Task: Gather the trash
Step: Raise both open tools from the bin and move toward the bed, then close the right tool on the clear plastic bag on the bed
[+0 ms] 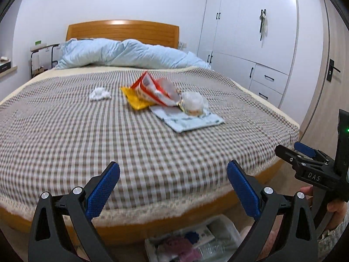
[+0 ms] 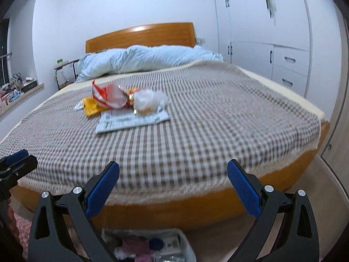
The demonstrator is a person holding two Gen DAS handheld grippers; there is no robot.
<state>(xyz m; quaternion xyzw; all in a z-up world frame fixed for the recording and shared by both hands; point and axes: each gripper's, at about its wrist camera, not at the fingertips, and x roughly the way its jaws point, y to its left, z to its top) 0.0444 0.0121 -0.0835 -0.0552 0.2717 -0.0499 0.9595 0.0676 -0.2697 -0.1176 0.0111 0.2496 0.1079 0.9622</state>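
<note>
Your left tongs and your right tongs both stand wide apart with nothing between their blue pads, held over the foot edge of the bed, which wears a brown-and-white checked cover. The trash lies in a loose cluster near the middle of that cover: a crumpled red-and-white snack bag resting on a flat yellow wrapper, a clear plastic cup lying on a pale printed sheet of paper, and a small wad of white tissue a little apart to the left of the bag. All of it is well away from both tongs. Below you, on the floor just in front of the bed frame, sits a white-lined bin already holding pink, blue and white scraps. A light-blue duvet is bunched against the wooden headboard.
</note>
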